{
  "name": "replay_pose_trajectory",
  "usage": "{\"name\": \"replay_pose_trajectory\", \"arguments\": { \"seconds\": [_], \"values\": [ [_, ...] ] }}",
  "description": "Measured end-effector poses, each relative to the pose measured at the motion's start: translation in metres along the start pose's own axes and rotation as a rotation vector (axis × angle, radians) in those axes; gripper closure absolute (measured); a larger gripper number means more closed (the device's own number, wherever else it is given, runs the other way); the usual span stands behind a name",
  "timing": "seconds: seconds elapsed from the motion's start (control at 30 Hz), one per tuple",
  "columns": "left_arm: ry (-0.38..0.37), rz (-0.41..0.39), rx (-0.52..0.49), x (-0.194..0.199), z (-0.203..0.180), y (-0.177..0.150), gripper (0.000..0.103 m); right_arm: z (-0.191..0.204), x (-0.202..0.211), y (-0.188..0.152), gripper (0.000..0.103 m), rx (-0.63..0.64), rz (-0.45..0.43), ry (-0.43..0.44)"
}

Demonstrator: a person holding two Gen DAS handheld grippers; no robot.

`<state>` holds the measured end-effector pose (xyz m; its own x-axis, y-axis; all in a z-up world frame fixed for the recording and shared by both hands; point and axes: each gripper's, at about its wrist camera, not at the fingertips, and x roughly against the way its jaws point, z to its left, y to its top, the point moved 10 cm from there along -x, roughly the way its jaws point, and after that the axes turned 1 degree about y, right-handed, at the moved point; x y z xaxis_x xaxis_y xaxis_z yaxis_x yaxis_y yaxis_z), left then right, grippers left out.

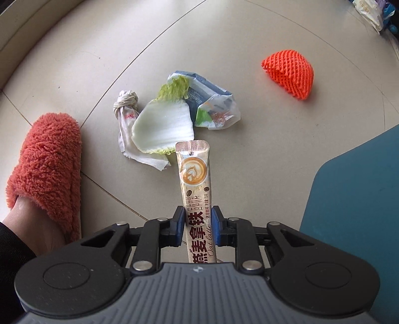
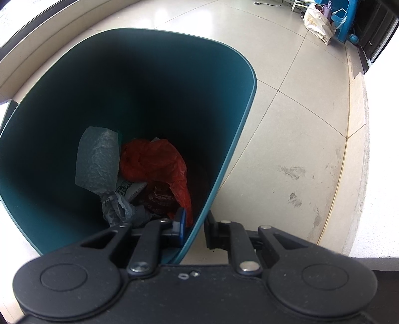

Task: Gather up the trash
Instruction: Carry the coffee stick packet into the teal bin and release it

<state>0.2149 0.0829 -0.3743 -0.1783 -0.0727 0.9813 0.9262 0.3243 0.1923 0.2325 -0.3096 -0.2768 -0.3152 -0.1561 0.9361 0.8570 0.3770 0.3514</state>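
My left gripper [image 1: 198,219] is shut on an oat latte sachet [image 1: 195,184] and holds it above the tiled floor. Beyond it lie a cabbage leaf [image 1: 163,127], a knotted white tissue [image 1: 127,109], a crumpled blue and white wrapper [image 1: 212,104] and an orange foam fruit net [image 1: 289,72]. My right gripper [image 2: 195,224] is shut on the rim of a teal trash bin [image 2: 239,139], one finger inside and one outside. In the bin lie a red plastic bag [image 2: 154,162], grey paper [image 2: 97,159] and other scraps.
A foot in a fluffy orange slipper [image 1: 47,164] stands at the left. The bin's teal edge [image 1: 354,199] shows at the right of the left wrist view. Bags and a blue stool [image 2: 324,22] stand far off by the wall. A white wall [image 2: 381,149] rises at the right.
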Motion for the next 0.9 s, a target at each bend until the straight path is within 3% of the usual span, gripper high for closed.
{"name": "replay_pose_trajectory", "arguments": {
  "seconds": [0.17, 0.47, 0.67, 0.77, 0.9],
  "values": [
    [-0.04, -0.088, -0.02, 0.056, -0.014, 0.016, 0.081, 0.0, -0.001, 0.0, 0.089, -0.006, 0.001, -0.005],
    [-0.148, -0.314, -0.095, 0.186, -0.049, 0.05, 0.081, 0.003, -0.004, 0.0, 0.09, 0.026, -0.001, -0.034],
    [-0.214, -0.356, -0.157, 0.241, -0.086, 0.053, 0.081, 0.004, -0.005, 0.0, 0.09, 0.038, -0.001, -0.043],
    [-0.251, -0.372, -0.239, 0.264, -0.123, 0.047, 0.081, 0.005, -0.005, 0.0, 0.09, 0.035, -0.003, -0.041],
    [-0.273, -0.355, -0.345, 0.264, -0.171, 0.033, 0.081, 0.004, -0.005, 0.0, 0.09, 0.035, -0.005, -0.038]
  ]
}}
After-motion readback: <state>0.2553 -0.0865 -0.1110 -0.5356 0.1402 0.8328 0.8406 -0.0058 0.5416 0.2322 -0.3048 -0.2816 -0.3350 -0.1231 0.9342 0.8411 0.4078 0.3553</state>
